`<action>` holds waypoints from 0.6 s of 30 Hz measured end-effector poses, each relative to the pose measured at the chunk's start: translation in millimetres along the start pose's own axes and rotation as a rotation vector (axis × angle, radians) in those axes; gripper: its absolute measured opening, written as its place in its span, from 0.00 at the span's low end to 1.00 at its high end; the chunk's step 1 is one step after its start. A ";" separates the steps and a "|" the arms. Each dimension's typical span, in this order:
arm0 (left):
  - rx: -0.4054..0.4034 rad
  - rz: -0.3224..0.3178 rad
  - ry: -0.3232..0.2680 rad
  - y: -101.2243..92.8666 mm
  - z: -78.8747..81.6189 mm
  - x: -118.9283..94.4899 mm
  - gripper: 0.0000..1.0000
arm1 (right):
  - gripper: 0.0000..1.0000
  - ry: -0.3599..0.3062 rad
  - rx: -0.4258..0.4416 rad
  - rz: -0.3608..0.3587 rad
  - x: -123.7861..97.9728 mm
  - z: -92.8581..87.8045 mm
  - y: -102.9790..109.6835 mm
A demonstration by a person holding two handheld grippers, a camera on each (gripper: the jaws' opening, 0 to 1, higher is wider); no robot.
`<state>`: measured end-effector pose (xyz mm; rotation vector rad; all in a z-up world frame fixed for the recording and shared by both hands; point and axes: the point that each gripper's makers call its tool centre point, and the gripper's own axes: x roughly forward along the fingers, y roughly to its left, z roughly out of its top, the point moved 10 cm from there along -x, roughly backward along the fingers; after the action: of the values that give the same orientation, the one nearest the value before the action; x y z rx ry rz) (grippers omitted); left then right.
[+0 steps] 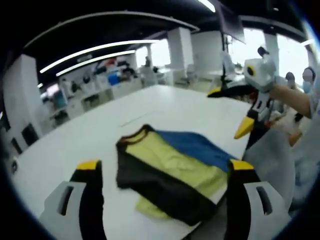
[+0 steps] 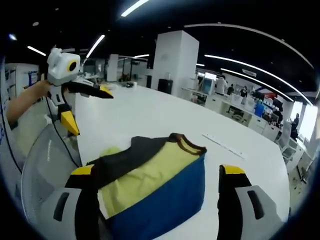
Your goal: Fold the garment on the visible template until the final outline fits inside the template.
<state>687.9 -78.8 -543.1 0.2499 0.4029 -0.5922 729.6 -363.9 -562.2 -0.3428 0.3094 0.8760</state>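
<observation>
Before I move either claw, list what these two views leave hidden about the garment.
- Garment, left gripper view: near hem hidden behind the left claw; whole view blurred.
- Garment, right gripper view: near edge hidden by the right claw.
- Template: no outline discernible on the white table.

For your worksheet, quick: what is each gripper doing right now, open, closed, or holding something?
Left gripper: open, holding nothing, jaws apart above the folded garment.
Right gripper: open, holding nothing, jaws apart either side of the garment.
</observation>
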 end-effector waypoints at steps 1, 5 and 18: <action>-0.004 -0.002 0.001 -2.2 -2.4 -2.9 1.00 | 1.00 0.002 0.004 -0.001 -1.6 -1.7 1.5; -0.021 0.005 -0.001 -8.7 -9.5 -11.3 1.00 | 1.00 0.019 0.009 -0.015 -11.0 -12.2 9.9; -0.034 -0.017 0.054 -33.2 -31.9 -19.0 1.00 | 0.97 0.113 0.041 -0.023 -21.2 -42.6 39.8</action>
<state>644.7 -85.4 -567.1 0.2309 0.4676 -0.5961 680.1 -372.6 -598.7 -0.3576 0.4262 0.8278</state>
